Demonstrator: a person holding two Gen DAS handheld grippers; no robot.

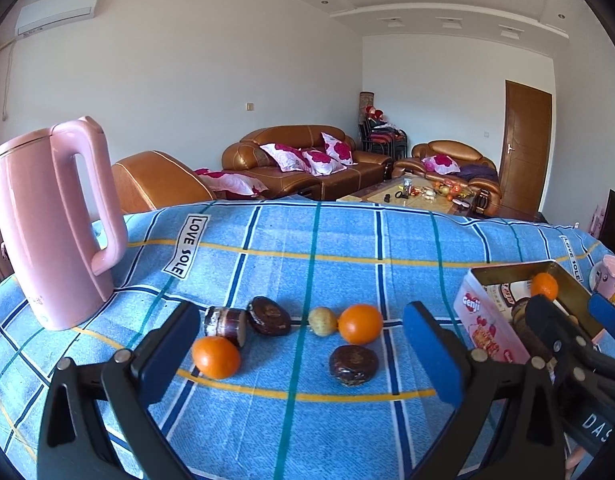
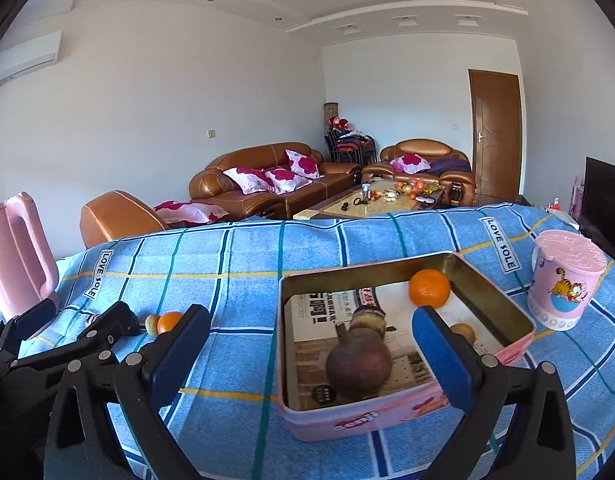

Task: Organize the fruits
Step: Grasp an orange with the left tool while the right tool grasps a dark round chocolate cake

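Observation:
On the blue checked cloth, between my left gripper's (image 1: pixel 303 354) open fingers, lie two oranges (image 1: pixel 216 357) (image 1: pixel 360 324), a small yellowish fruit (image 1: pixel 322 321), two dark brown fruits (image 1: pixel 353 365) (image 1: pixel 269 316) and a dark cylindrical piece (image 1: pixel 226 322). Nothing is held. My right gripper (image 2: pixel 311 356) hangs open over the pink tin (image 2: pixel 367 268), which is lined with newspaper. In the tin are an orange (image 2: pixel 429 288), a big dark brown fruit (image 2: pixel 359 364), a smaller brown piece (image 2: pixel 367 318) and a small yellowish fruit (image 2: pixel 463 332) half hidden by the right finger.
A tall pink kettle (image 1: pixel 55 224) stands at the table's left. A pink lidded cup (image 2: pixel 565 280) with a cartoon cat sits right of the tin. The table's far edge drops off toward brown sofas and a coffee table.

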